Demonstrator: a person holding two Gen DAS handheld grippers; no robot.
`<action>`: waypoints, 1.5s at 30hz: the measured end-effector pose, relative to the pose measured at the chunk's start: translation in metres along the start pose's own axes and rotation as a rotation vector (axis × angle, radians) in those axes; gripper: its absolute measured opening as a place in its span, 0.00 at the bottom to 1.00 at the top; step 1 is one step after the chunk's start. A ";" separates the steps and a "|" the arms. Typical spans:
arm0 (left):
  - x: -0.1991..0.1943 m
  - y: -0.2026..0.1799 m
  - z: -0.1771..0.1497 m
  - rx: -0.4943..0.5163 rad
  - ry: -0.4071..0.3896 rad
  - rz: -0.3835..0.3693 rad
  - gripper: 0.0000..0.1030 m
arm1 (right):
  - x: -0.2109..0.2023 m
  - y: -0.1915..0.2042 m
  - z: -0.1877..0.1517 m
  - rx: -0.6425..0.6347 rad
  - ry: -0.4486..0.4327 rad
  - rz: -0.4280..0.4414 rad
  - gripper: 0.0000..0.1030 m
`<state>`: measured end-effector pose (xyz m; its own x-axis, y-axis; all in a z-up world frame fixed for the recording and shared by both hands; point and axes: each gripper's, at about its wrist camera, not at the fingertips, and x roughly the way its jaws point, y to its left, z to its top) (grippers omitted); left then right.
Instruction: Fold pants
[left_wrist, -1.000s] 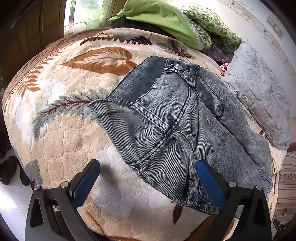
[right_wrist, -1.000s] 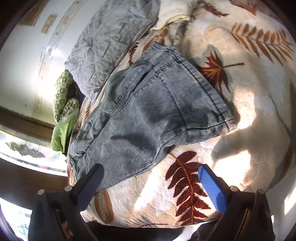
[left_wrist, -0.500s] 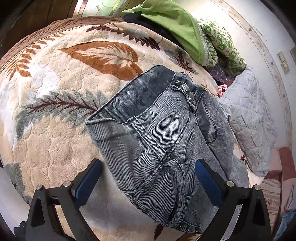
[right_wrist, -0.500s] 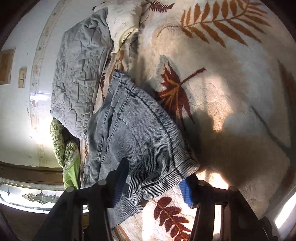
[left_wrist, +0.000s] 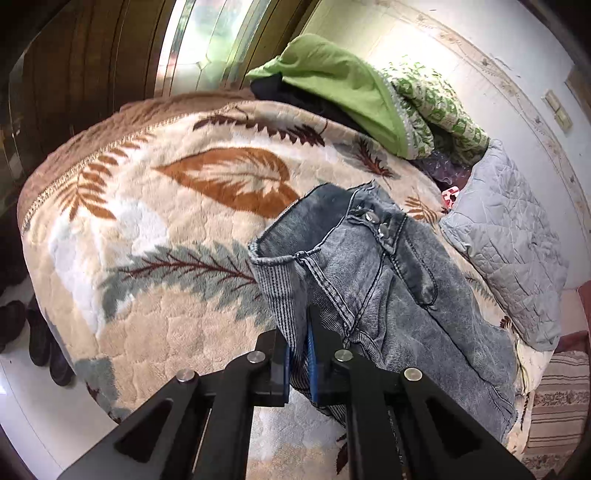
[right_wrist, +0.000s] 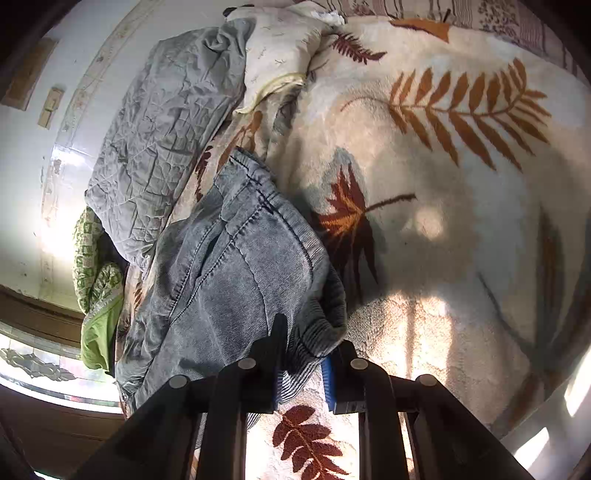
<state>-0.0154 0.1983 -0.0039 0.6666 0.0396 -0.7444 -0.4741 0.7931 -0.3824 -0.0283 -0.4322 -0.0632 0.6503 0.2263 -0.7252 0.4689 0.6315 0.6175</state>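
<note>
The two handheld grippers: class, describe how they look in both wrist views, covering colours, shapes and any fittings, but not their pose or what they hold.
The left gripper and right gripper look alike. Each has two matte black fingers built as angular frames with triangular cut-outs, joined by round silver pins. Blue pads line the inner faces of the fingers. No cables, markings, hands or sleeves show in either view.

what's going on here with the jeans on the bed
A person is folding grey jeans on a leaf-patterned blanket, using two handheld grippers. The left gripper is shut on the ribbed hem of a leg. The right gripper has another ribbed edge of the jeans between its jaws, which are closing. The fold itself is not made yet.
</note>
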 end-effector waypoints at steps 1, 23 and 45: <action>-0.009 -0.003 0.000 0.018 -0.027 0.006 0.04 | -0.009 0.006 0.000 -0.037 -0.026 -0.015 0.15; 0.052 0.025 -0.008 -0.208 0.217 -0.133 0.66 | -0.012 -0.026 -0.007 0.052 0.038 0.059 0.79; -0.039 -0.015 -0.013 0.104 -0.007 -0.014 0.09 | -0.067 0.020 0.001 -0.251 -0.119 -0.156 0.24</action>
<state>-0.0413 0.1771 0.0237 0.6768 0.0316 -0.7355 -0.4026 0.8524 -0.3338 -0.0618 -0.4361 -0.0021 0.6543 0.0332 -0.7555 0.4158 0.8186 0.3962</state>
